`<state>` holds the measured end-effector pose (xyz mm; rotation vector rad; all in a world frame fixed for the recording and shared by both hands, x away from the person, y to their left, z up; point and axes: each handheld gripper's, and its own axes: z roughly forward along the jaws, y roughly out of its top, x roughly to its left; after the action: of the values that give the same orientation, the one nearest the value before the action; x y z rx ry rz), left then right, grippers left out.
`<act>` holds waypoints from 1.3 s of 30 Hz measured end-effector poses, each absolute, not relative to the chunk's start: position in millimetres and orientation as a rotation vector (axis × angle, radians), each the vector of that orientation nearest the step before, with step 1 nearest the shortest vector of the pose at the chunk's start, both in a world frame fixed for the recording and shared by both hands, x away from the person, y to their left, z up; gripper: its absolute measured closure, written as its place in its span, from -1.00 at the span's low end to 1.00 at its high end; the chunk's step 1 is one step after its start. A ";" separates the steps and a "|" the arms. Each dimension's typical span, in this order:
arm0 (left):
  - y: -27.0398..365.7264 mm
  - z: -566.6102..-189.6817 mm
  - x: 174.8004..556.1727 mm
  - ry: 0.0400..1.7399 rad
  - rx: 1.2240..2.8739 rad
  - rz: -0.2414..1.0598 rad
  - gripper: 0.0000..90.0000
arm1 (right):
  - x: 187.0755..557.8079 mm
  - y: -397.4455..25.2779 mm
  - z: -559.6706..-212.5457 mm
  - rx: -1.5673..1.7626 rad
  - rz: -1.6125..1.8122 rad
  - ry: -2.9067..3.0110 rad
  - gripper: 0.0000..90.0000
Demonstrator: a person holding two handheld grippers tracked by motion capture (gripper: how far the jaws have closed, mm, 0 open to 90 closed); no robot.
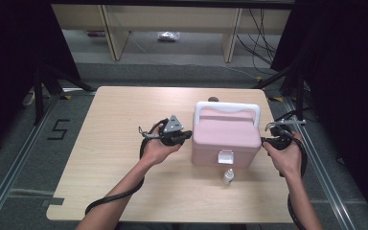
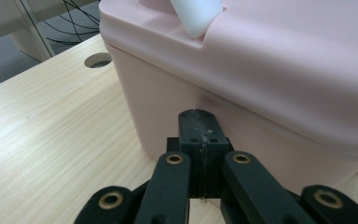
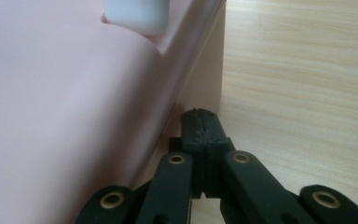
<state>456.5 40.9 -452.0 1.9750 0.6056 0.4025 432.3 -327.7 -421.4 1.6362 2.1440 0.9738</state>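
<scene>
Closest to the lens in the left gripper view, the left gripper [image 2: 200, 130] has its black fingers [image 2: 192, 133] pressed together with nothing between them, tips touching or just short of the left wall of the pink box [image 2: 279, 70]. The right gripper [image 3: 200, 126] mirrors this in its own view: fingers [image 3: 210, 128] closed on nothing, tips at the right wall just under the lid's overhang.

From the high view, the box [image 1: 226, 136] sits right of the middle of the desk [image 1: 120, 129], latch facing the near edge, white handle [image 1: 226, 109] raised, with a hand and gripper at each side. This looks like squeezing the box between closed tips to lift or shift it. To do that well, press both sides at the same height and evenly, keep the tips below the lid rim so it catches, and mind the small white bottle [image 1: 228, 177] standing just near of the latch.

Whether either tip truly touches the wall is hard to tell. The box's contents are hidden, the latch's state is too small to read, and the right gripper [image 1: 277, 139] is largely covered by the hand.
</scene>
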 end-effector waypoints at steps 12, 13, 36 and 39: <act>38.9 -454.7 457.5 0.608 1.952 0.390 0.98 | 437.8 -332.5 -422.5 1.668 0.945 2.110 1.00; 39.4 -455.0 457.6 0.604 1.958 0.400 0.93 | 438.5 -334.7 -424.4 1.623 0.950 2.114 1.00; 64.9 -423.5 455.3 0.709 1.794 0.357 0.08 | 416.8 -354.7 -402.1 1.646 0.959 1.989 0.81; 64.0 -411.5 451.5 0.726 1.750 0.327 0.01 | 412.7 -355.8 -400.2 1.677 0.953 1.976 0.78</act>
<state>451.5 64.0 -411.5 1.7497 0.7264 0.3271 412.7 -355.8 -400.2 1.6773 1.9756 0.9530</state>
